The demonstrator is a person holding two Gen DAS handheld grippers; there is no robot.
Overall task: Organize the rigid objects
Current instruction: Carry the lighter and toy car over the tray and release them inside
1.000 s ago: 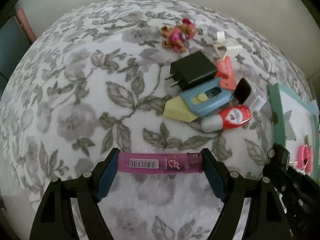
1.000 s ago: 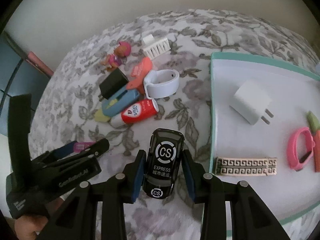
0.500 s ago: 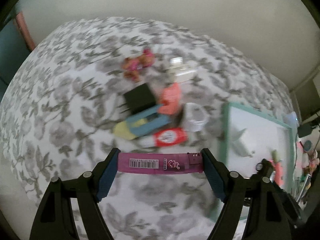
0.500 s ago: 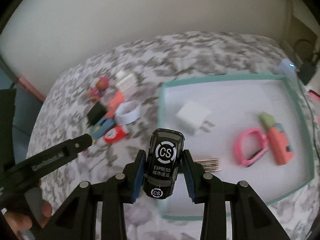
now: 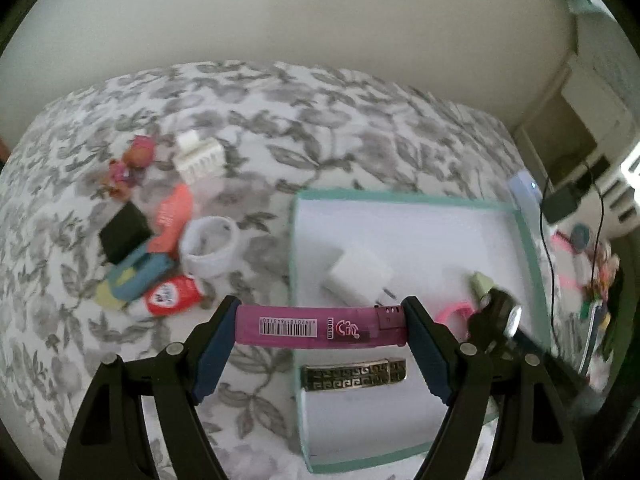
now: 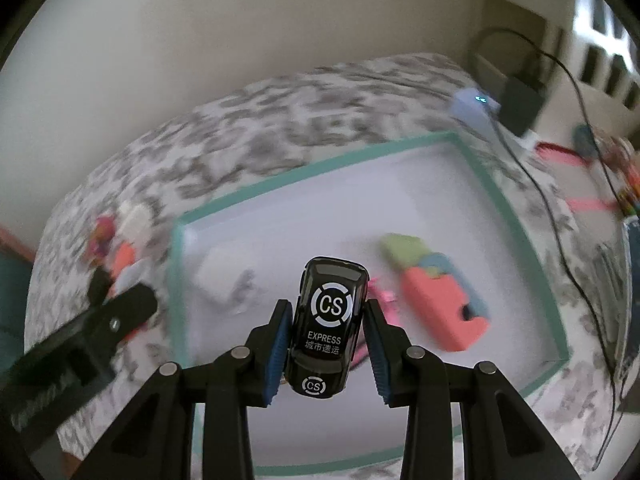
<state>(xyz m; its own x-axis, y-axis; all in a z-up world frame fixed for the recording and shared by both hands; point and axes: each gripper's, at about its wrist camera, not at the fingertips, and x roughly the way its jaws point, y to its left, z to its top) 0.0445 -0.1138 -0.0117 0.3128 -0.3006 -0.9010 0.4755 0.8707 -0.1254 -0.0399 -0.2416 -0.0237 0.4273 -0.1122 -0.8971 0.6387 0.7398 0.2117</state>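
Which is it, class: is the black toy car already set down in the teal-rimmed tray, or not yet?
Not yet. The black toy car is clamped in the right gripper, held above the tray.

lighter [image 5: 320, 327]: purple | toy car [image 6: 327, 324]: black (white lettering) | tray [image 5: 402, 197]: teal rim | cloth [image 5: 280, 120]: grey leaf print

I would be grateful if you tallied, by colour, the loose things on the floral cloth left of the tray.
White: 2, comb clip, band
Black: 1, charger
Coral: 1, clip
Pink: 1, doll
Blue-and-yellow: 1, cutter-shaped piece
Red: 1, tube
Total: 7
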